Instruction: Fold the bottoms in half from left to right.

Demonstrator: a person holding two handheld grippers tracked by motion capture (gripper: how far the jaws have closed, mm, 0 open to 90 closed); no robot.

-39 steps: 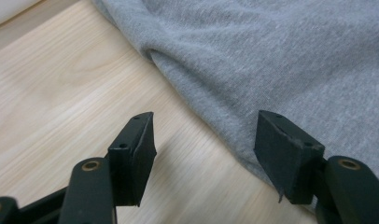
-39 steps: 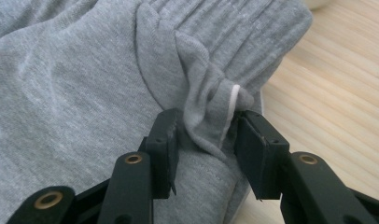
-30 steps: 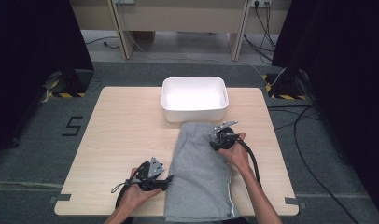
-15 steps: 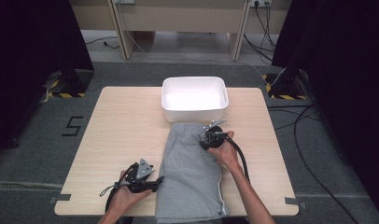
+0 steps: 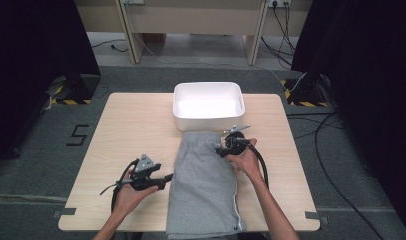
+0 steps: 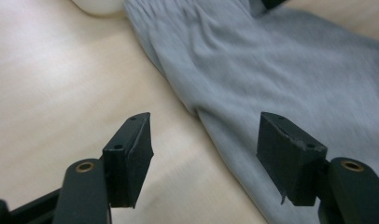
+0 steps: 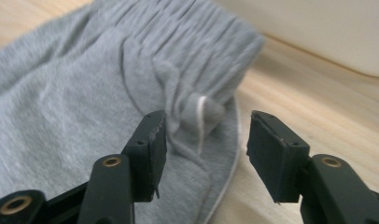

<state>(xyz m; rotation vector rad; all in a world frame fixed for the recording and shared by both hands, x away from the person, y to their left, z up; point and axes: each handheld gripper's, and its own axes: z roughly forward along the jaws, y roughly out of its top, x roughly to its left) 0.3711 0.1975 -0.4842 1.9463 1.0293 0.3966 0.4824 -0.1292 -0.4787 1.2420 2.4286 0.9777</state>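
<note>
Grey shorts lie folded on the wooden table, waistband toward the white bin. My right gripper hovers over the waistband's right corner. In the right gripper view its jaws have just been opening and stand apart. A bunched fold with white trim lies between and just beyond them, untouched by the pads. My left gripper points at the shorts' left edge. In the left gripper view it is open over bare wood and the cloth's edge.
The bin stands at the back middle, touching the shorts' waistband, and its wall shows close by. Cables trail from both grippers toward the near edge. Bare wood lies to the left of the shorts.
The shorts and the right gripper have shifted a little to the left, and the right jaws have spread wider. My left gripper has moved forward and up beside the shorts' left edge.
</note>
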